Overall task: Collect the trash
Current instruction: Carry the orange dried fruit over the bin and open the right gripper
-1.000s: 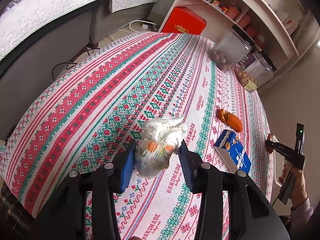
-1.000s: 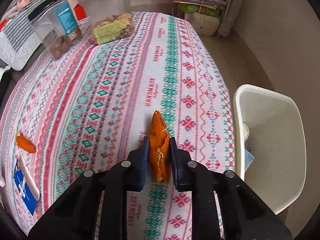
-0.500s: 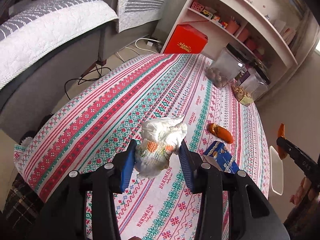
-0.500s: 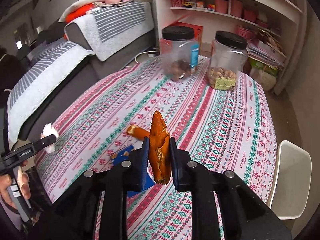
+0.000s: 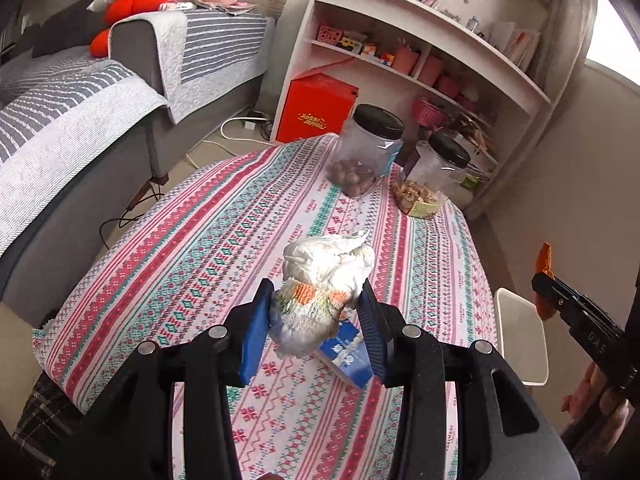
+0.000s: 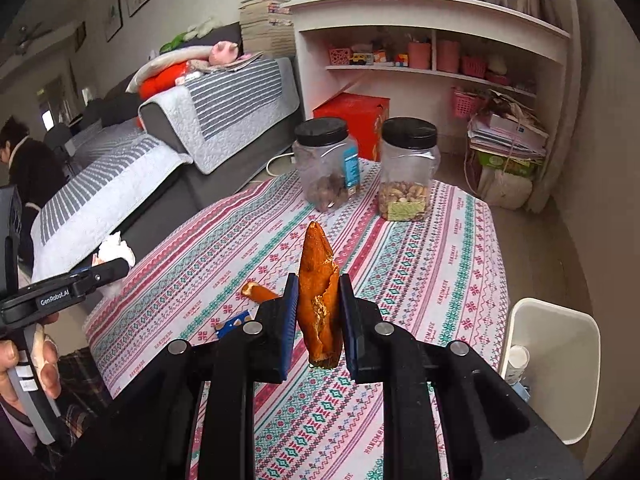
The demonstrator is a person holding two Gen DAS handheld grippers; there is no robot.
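Tongs, left gripper [image 5: 316, 312]: blue pads pinching a crumpled white tissue wad [image 5: 320, 292] with an orange-and-green printed band, held at lower centre of the left wrist view, clear of the table. Tongs, right gripper [image 6: 319, 320]: dark pads pressed together on an orange peel strip [image 6: 319, 296], long axis upright in the frame, pointed tip upward, lower end poking out below the pads. Directly beneath the tissue, a blue carton [image 5: 347, 356] lies flat on the patterned tablecloth [image 5: 192, 264]; in the right wrist view it shows just left of the tongs, with a second orange peel piece [image 6: 258, 292] beside it, both uncollected. Two black-lidded clear jars [image 6: 406, 168] stand at the far end of the cloth, upper centre, well apart from both tongs. White bin [image 6: 556, 364]: on the floor off the table's right edge, lower right of the right wrist view, open top, a few discarded items visible inside. Governing relation, by judgement: the bin lies to the right of and below both tongs; the right gripper is the nearer, so its peel would likely go in first, while the left gripper must carry the tissue across the table's width. Sofa with striped grey covers [image 5: 80, 120] occupies the upper left; white shelving [image 5: 420, 64] the upper right.
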